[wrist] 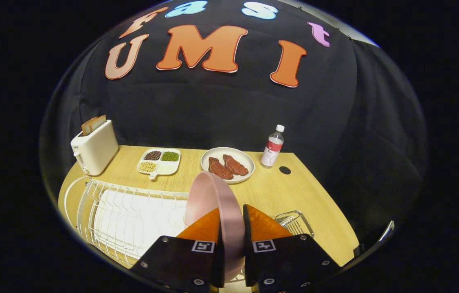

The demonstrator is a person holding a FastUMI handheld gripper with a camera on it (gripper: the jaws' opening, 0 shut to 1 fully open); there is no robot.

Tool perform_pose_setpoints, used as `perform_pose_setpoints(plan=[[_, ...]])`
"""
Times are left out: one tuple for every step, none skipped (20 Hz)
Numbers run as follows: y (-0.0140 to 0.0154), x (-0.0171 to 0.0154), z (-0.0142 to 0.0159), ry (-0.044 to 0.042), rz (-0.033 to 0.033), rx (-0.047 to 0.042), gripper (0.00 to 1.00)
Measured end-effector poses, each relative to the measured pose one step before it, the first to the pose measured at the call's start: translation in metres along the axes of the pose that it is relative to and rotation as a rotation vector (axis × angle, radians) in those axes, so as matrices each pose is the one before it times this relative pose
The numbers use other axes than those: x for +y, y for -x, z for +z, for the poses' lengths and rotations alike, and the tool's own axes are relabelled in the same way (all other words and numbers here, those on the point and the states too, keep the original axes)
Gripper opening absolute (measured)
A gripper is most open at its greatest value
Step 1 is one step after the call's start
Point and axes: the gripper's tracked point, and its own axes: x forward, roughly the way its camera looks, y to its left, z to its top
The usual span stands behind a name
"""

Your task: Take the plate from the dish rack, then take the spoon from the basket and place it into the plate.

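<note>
over the wooden table (pixel 302 191), tongs (pixel 231 221) clamp a round pink plate (pixel 213 195)

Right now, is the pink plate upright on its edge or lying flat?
Upright on edge: the pink plate stands between the gripper fingers, both pressing its rim, beside the white dish rack.

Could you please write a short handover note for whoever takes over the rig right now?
Gripper: shut on the round pale pink plate, held on edge between the fingers above the white wire dish rack.
Small metal wire basket: on the wooden table just right of the fingers; I cannot make out the spoon in it.
Done: plate gripped and apparently out of the rack's slots.
Left: set the plate flat on the table, release, take the spoon from the basket, place it into the plate.
</note>
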Motion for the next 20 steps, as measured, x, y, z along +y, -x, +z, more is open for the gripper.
perform_pose_setpoints(plan=[[0.00173, -0.00234, 0.00405, 0.01486, -0.01534, -0.01026, 0.19], [0.00228, -0.00330, 0.00288, 0.01282, -0.01747, -0.00699, 0.19], [0.00333, -0.00124, 0.00508, -0.00348, 0.00229, -0.01436, 0.19], [0.00449, -0.00127, 0.00699, -0.01020, 0.00375, -0.01511, 0.20], [0.00676, 0.00068, 0.00425, -0.01119, 0.00943, -0.01028, 0.19], [0.00685, -0.00081, 0.00250, -0.00764, 0.00875, -0.00880, 0.19], [0.00776, -0.00199, 0.00144, -0.00605, 0.00983, -0.00936, 0.19], [0.00815, -0.00165, 0.00011, -0.00517, 0.01104, -0.00456, 0.19], [0.00922, -0.00080, 0.00026, -0.01066, 0.01765, -0.00482, 0.19], [0.01174, 0.00128, -0.00149, -0.01642, 0.02705, -0.00519, 0.19], [0.01309, 0.00173, -0.00167, -0.01060, 0.02434, -0.00487, 0.19], [0.01227, 0.00028, -0.00116, -0.00518, 0.01943, -0.00826, 0.19], [0.01175, 0.00006, -0.00333, -0.00192, 0.01821, -0.00740, 0.19], [0.01244, 0.00108, -0.00256, -0.00166, 0.01943, -0.00724, 0.19], [0.01237, 0.00032, -0.00466, -0.00938, 0.01684, -0.00762, 0.19], [0.01117, 0.00225, -0.00414, -0.00783, 0.02172, -0.00465, 0.19], [0.01059, 0.00101, -0.00480, -0.01901, 0.01720, -0.00958, 0.19], [0.01058, 0.00089, -0.00683, -0.01608, 0.01450, -0.00328, 0.19], [0.01007, 0.00012, -0.00889, -0.01383, 0.01020, -0.00308, 0.19], [0.00944, 0.00009, -0.01052, -0.00618, 0.01204, 0.00247, 0.19]])
